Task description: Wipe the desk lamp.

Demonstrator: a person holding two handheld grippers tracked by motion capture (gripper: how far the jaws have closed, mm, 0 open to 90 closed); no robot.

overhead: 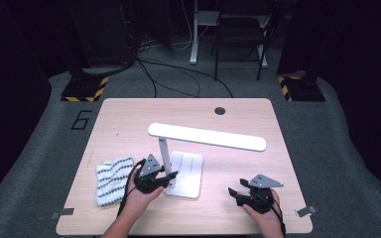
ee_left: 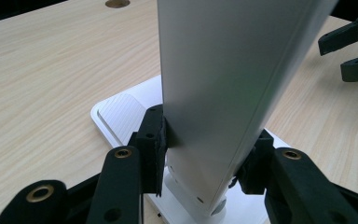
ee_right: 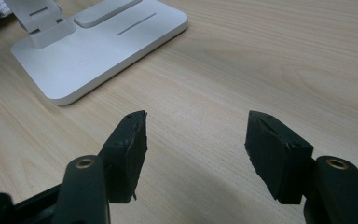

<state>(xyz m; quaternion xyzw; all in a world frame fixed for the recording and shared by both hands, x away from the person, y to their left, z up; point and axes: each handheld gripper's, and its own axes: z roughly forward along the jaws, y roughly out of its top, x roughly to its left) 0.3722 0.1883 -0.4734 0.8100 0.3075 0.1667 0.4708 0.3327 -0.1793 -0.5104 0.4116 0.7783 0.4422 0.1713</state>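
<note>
Clamping the lamp (overhead: 181, 163) low on its upright stem, the left hand-held gripper (ee_left: 209, 154) seemed to steady it on the table (overhead: 124, 119), while the right hand-held gripper (ee_right: 193, 149) waited nearby, released, holding nothing.

The slim desk lamp (overhead: 183, 148) with its flat rectangular base is white all over, its base marked with fine ribbed lines. The knitted cloth (overhead: 113, 181) near the table's left edge is white with dark, broken stripes. The wooden table (overhead: 248, 168) is pale beige with a light grain and a dark round hole near its far edge. Both the left gripper (ee_left: 209, 149) and the right gripper (ee_right: 193, 154) are black with brass-coloured rivets, each topped by a grey plate.
</note>
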